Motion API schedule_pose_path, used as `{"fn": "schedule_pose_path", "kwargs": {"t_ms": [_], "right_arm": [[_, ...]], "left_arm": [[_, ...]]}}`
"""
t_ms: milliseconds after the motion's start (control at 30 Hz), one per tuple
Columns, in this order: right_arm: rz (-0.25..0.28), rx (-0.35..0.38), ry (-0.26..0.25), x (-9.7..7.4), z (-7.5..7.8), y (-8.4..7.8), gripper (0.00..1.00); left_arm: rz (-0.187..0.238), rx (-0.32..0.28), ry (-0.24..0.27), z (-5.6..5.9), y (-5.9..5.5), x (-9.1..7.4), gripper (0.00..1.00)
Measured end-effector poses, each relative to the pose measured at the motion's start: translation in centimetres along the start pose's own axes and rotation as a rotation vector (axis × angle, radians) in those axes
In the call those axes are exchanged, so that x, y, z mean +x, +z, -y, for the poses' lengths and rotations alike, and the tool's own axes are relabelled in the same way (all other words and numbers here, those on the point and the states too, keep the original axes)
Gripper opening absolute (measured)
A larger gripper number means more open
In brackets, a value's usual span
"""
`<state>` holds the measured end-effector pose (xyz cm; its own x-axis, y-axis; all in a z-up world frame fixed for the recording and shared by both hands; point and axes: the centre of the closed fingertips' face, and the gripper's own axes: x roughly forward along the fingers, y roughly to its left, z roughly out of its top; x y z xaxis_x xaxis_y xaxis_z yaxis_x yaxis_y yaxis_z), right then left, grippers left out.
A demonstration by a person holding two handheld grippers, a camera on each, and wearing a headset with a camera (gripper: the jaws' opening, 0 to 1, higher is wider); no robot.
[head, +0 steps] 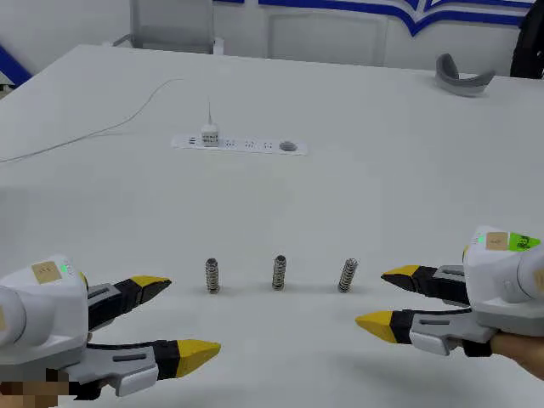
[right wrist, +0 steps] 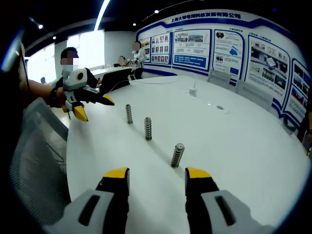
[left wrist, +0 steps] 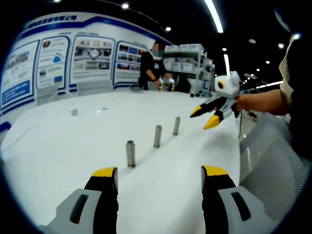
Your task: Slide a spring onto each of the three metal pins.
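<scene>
The springs (head: 279,272) are silver-grey, the table (head: 357,187) white, the hand-held grippers (head: 189,314) (head: 374,297) white and black, yellow-tipped.

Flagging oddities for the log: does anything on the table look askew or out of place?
The spring nearest the right gripper leans; the middle spring and far spring stand upright. Nothing else stands out.

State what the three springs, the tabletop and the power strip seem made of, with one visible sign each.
Springs: probably steel wire, bare and shiny; the grey coils catch light. Tabletop: smooth white, perhaps laminate or painted board; it shows a soft sheen. Power strip: likely moulded plastic; flat matte white casing.
</scene>
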<state>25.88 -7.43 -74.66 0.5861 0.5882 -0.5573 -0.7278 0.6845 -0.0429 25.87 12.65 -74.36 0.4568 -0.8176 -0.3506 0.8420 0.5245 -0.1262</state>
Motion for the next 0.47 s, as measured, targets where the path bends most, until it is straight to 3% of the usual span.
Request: {"fn": "schedule_pose_path", "kwargs": {"t_ms": [467], "right_arm": [[0.008, 0.009, -0.027, -1.04, 0.94, -0.64, 0.53]], "left_arm": [[-0.005, -0.005, 0.01, -0.3, -0.26, -0.15, 0.7]]}}
